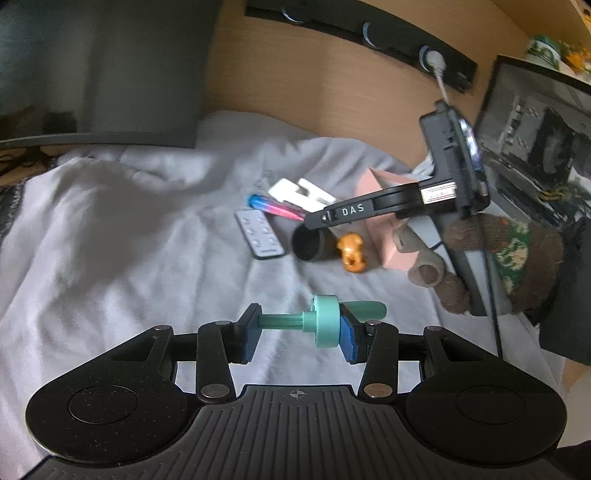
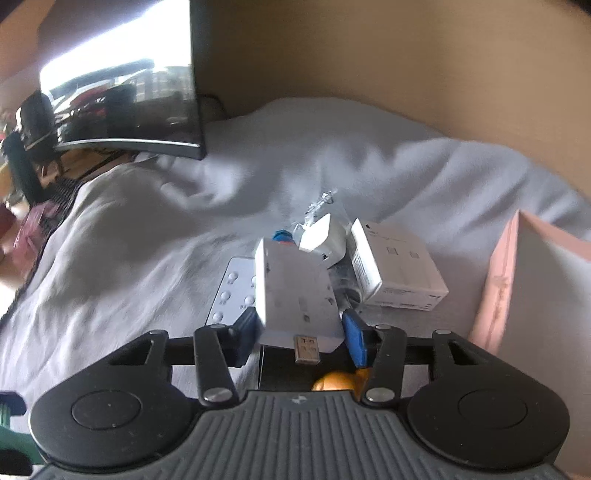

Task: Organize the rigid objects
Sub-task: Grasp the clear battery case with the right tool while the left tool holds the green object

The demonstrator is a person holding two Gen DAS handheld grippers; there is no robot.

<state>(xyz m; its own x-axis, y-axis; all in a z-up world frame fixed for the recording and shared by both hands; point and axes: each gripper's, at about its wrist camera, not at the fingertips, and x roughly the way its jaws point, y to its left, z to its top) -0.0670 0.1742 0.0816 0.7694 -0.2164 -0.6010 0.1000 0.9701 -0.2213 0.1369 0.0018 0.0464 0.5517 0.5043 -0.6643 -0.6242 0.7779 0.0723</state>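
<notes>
My left gripper [image 1: 299, 332] is shut on a teal pump-dispenser head [image 1: 327, 319], held sideways above the white cloth [image 1: 129, 240]. My right gripper [image 2: 299, 328] is shut on a white box-shaped device with a USB plug [image 2: 295, 295], lifted over the pile. It shows in the left wrist view [image 1: 402, 206] above the pile. The pile holds a blister pack [image 1: 260, 234], a pink-blue tube [image 1: 277, 206], a black cylinder [image 1: 308, 243], an orange figurine [image 1: 352, 253], a white box [image 2: 395, 269] and a white charger [image 2: 325, 238].
A pink box [image 2: 532, 288] stands right of the pile, also in the left wrist view [image 1: 384, 221]. A monitor [image 2: 122, 92] stands at the back left; a laptop screen [image 1: 535, 147] stands at the right. A power strip [image 1: 369, 33] hangs on the wooden wall. A gloved hand [image 1: 506, 258] holds the right gripper.
</notes>
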